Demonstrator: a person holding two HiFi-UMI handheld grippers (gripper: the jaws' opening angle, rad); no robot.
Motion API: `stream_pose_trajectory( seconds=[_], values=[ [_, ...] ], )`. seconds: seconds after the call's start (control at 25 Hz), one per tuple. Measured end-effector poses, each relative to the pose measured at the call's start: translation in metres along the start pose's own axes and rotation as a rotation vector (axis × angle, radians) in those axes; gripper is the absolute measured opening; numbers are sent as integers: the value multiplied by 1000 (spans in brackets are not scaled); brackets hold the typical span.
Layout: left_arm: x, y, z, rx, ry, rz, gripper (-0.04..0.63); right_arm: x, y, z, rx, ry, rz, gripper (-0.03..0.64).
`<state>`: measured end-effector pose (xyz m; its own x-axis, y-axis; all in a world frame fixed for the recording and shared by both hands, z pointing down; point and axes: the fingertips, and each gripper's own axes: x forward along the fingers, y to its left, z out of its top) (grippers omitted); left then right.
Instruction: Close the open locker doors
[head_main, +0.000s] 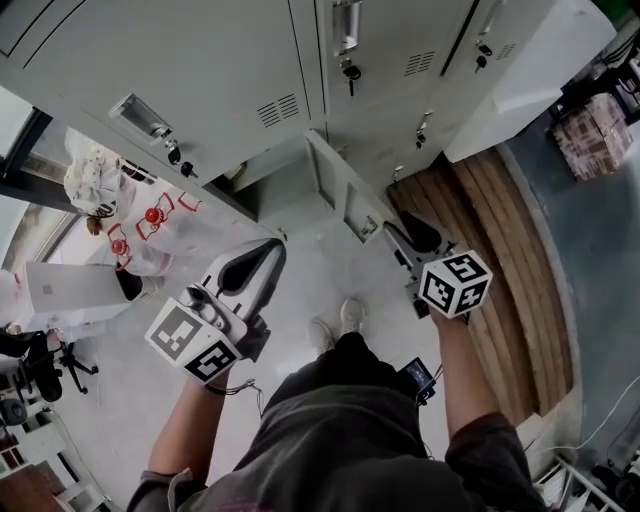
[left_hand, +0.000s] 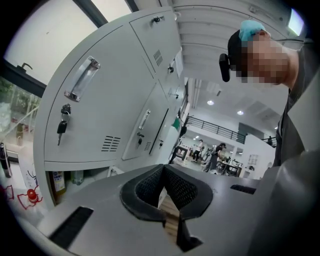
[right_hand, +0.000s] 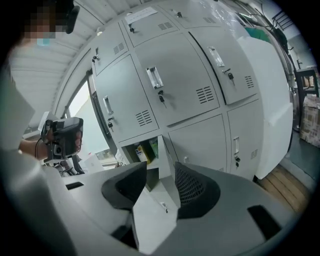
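Nearest in the head view, your torso fills the 6 o'clock edge, with your shoes just beyond. Left gripper, at 9 o'clock of the shoes: jaws closed tip to tip, nothing between them. Right gripper, at 2 o'clock: jaws apart, gripping nothing; the open locker door shows in their gap, pads not pressing it. That door stands ajar at 12 o'clock of the shoes, on the bottom row of the grey locker bank, whose other visible doors are shut
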<state>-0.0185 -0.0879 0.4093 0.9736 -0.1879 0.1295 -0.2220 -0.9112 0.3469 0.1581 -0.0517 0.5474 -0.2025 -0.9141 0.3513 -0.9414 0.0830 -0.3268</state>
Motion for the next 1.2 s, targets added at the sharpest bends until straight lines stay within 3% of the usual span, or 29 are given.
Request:
stream_pose_trajectory(
  seconds=[0.68, 1.2],
  values=[
    [41, -3, -16, -19, 23, 60, 8, 16, -12, -21, 28, 52, 109, 137],
    [36, 15, -20, -43, 17, 38, 8, 22, -3, -28, 40, 73, 80, 120]
  ],
)
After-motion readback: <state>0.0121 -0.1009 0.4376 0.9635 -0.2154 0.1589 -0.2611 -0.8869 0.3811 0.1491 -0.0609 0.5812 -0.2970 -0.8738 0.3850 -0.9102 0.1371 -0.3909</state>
